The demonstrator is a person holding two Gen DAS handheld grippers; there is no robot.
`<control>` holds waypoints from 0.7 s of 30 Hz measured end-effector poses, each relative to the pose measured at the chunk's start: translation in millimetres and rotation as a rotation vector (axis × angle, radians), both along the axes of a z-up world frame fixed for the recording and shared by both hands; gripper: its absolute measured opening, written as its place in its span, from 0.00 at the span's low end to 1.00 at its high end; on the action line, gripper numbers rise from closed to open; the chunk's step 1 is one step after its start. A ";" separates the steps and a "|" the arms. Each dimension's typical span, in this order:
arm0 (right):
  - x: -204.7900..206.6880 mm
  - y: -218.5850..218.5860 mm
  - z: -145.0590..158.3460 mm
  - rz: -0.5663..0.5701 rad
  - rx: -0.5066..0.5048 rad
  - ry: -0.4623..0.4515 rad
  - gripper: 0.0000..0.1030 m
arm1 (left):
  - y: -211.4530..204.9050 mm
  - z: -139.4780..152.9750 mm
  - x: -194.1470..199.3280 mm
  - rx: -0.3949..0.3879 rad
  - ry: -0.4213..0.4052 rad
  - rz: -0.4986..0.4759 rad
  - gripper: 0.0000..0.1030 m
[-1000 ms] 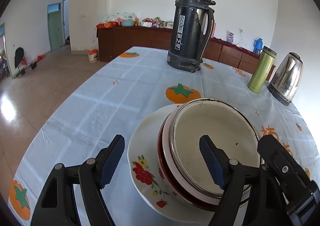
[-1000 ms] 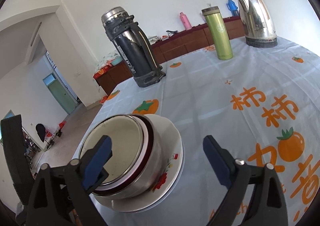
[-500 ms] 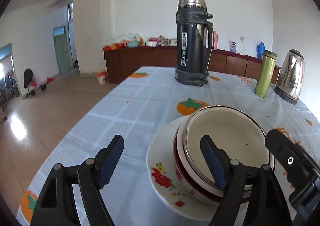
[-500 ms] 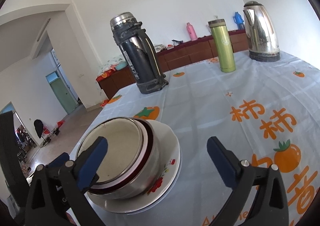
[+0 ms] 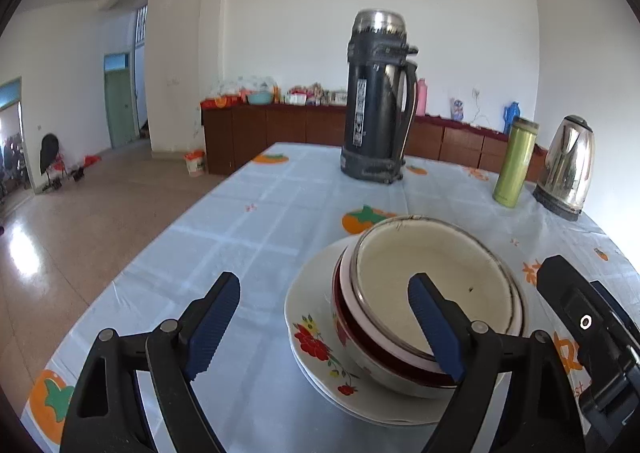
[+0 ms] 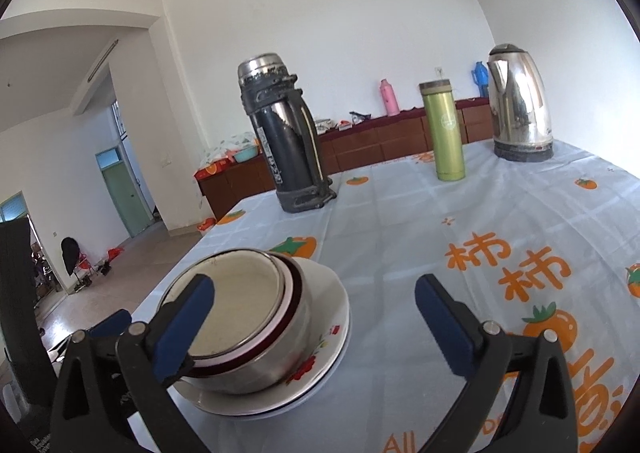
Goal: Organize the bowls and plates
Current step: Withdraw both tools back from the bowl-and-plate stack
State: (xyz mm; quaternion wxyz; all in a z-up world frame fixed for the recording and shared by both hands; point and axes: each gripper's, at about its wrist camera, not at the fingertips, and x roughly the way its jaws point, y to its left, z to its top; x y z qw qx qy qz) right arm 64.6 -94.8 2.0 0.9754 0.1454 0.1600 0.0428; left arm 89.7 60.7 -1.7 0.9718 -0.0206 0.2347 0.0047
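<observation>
A stack of nested bowls (image 5: 432, 273), cream inside with steel, pink and dark red rims, sits on white flowered plates (image 5: 312, 317) on the table. My left gripper (image 5: 326, 327) hovers just in front of the stack, its jaws opening. Only the plate's near left rim shows in the gap, and neither pad touches it. In the right wrist view the bowls (image 6: 240, 293) and the plates (image 6: 332, 305) lie at the lower left. My right gripper (image 6: 314, 329) stands open and holds nothing. Its left finger is in front of the bowls.
At the back of the orange-printed tablecloth (image 5: 248, 237) stand a black thermos (image 5: 378, 101), a green flask (image 5: 514, 165) and a steel kettle (image 5: 566, 165). The table's left edge drops to the floor. The right gripper's body (image 5: 580, 333) sits close beside the stack.
Both cameras have tilted up and drawn back a little, so more of the room shows. The stack has slid rightwards in the left view. The left jaws have spread slightly.
</observation>
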 end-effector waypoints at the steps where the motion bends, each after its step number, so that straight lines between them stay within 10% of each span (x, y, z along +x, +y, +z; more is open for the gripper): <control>1: -2.6 -0.1 0.9 0.002 0.002 -0.012 1.00 | -0.7 1.9 -3.1 0.004 -0.017 -0.002 0.85; 21: -34.6 -3.9 3.3 -0.006 0.010 -0.074 1.00 | -7.8 3.2 -39.8 0.028 -0.103 -0.025 0.85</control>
